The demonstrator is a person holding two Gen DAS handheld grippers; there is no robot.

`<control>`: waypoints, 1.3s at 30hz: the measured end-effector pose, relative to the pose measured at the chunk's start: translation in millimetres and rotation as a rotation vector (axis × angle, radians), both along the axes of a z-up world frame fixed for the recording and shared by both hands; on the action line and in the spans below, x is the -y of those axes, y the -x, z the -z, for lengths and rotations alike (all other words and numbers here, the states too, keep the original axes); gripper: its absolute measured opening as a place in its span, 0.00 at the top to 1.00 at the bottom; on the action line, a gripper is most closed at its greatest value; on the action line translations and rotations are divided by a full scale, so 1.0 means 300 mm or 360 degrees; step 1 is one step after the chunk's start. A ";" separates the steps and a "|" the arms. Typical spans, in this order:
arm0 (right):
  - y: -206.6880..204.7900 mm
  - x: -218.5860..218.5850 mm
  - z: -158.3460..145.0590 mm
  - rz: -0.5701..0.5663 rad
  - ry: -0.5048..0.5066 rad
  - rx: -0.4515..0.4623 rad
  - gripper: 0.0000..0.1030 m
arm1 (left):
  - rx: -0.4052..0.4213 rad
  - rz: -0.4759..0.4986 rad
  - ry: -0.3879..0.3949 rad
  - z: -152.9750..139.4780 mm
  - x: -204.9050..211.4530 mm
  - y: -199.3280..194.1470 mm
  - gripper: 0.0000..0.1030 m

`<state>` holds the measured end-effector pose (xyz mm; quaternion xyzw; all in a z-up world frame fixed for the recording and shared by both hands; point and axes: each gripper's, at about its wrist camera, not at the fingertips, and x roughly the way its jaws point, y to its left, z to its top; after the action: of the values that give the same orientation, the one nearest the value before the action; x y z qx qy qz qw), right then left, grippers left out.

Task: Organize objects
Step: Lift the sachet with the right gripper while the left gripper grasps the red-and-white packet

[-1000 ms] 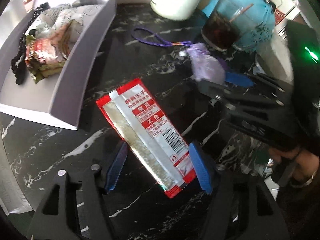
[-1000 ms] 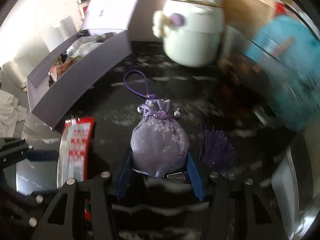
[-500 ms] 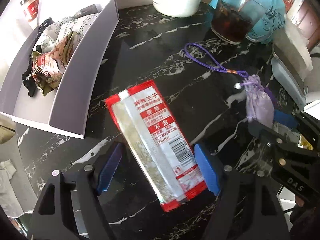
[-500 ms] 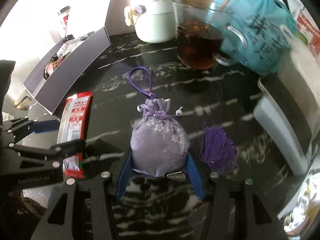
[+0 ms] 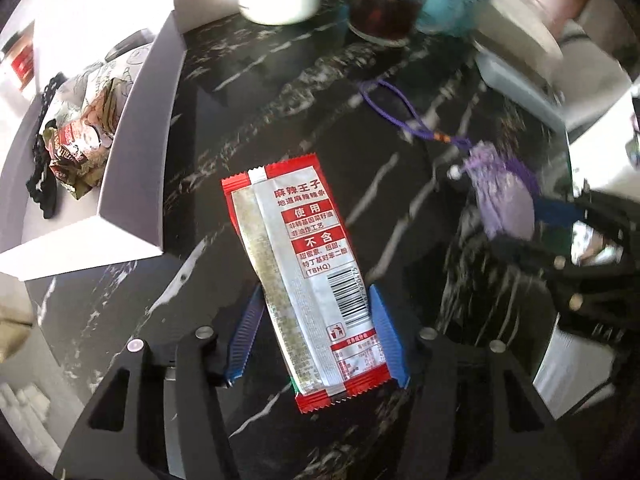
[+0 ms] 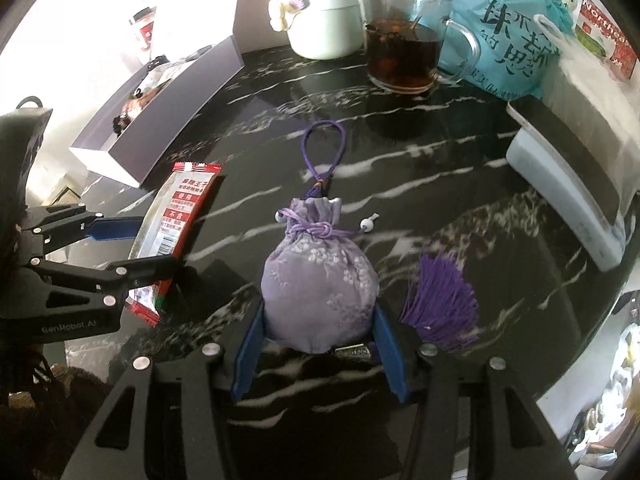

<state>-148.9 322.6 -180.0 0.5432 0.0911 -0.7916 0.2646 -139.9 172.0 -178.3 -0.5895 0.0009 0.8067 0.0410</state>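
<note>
A: Your left gripper point(image 5: 316, 336) has just been narrowing its jaws, and the blue ribbed pads point(image 5: 386, 336) now sit at both long edges of the red and silver foil snack packet point(image 5: 298, 276). Whether they press it yet I cannot tell. From the right wrist view the packet's far end tilts up off the black white-veined marble tabletop point(image 5: 248, 128).

B: And your right gripper point(image 6: 320, 344)?

A: It's closed on the lilac flowered fabric drawstring pouch point(image 6: 320, 292), blue pads tight against both sides of its belly. The pouch's purple fringe tassel point(image 6: 440, 308) lies just beside your right finger, and its purple cord loop point(image 6: 324, 148) stretches away across the marble.

B: What lies beyond them?

A: To your left, the open lavender cardboard box point(image 5: 136, 152) stands near the packet, apart from it. Inside it sit a crumpled brown and red wrapper point(image 5: 76, 148), a pale printed bag, and a black bead string point(image 5: 40, 184) draped over its far wall.

B: Farther still?

A: At the back of the table you have a white ceramic pot point(image 6: 320, 28), a clear glass mug of dark tea point(image 6: 404, 52) with a stick in it, and a teal bag with dark lettering point(image 6: 508, 36) just behind the mug. On your right a white and grey flat device point(image 6: 568, 196) lies at the table's edge.
</note>
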 end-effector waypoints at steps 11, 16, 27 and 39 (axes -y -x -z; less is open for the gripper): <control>-0.066 0.025 -0.019 0.0055 0.0003 -0.0038 0.35 | 0.0003 -0.0054 0.0107 0.011 0.064 0.001 0.26; -0.052 0.050 -0.016 0.0024 -0.0029 -0.0108 0.30 | -0.0050 -0.0103 0.0063 0.017 0.079 0.027 0.24; -0.060 0.088 0.028 -0.0004 -0.0104 -0.0101 0.29 | -0.0155 0.0003 0.0045 0.011 0.074 0.007 0.34; -0.066 0.066 0.022 0.0093 -0.0066 -0.0093 0.43 | -0.0113 0.0074 -0.0037 -0.009 0.076 0.009 0.53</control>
<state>-129.1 302.7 -186.6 0.5277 0.0992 -0.8125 0.2272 -142.7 149.3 -175.7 -0.5598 0.0067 0.8259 0.0667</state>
